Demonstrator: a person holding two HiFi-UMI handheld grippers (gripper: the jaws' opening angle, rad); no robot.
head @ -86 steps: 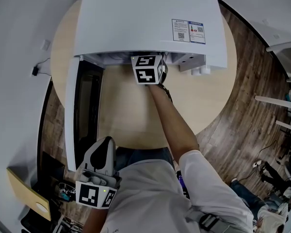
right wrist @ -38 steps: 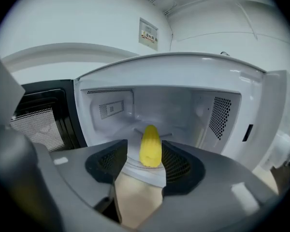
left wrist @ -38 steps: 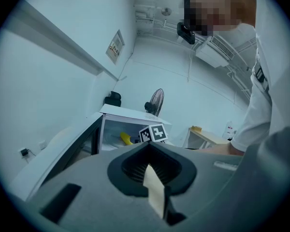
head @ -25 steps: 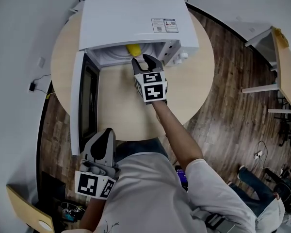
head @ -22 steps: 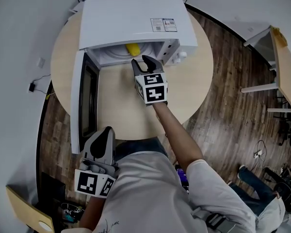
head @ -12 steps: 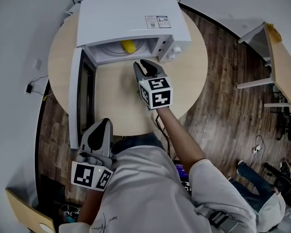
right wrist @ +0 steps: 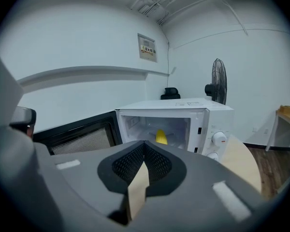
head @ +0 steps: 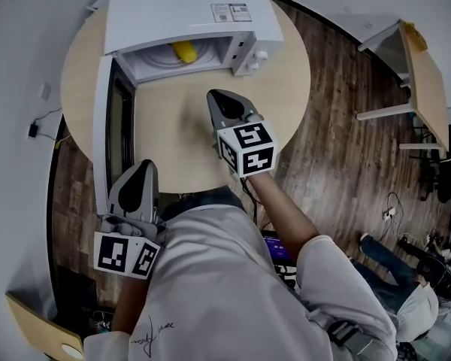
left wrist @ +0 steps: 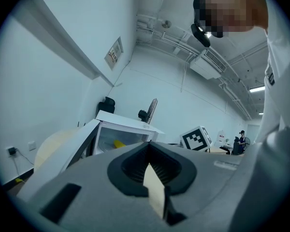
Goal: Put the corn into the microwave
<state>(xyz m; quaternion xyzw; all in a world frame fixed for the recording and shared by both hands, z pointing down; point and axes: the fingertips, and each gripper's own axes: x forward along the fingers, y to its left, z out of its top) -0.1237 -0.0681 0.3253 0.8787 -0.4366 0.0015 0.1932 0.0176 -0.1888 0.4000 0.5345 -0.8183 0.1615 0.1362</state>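
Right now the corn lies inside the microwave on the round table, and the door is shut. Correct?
Not quite: the door stands wide open, as the head view shows. The corn does lie inside the microwave on the round table.

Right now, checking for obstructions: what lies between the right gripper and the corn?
Only bare table up to the open microwave, per the head view.

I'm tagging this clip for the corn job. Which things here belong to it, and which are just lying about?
Job: corn, inside the microwave; its open door; right gripper, jaws just closed, empty.
Lying about: left gripper, shut, idle; round table; fan; side table.
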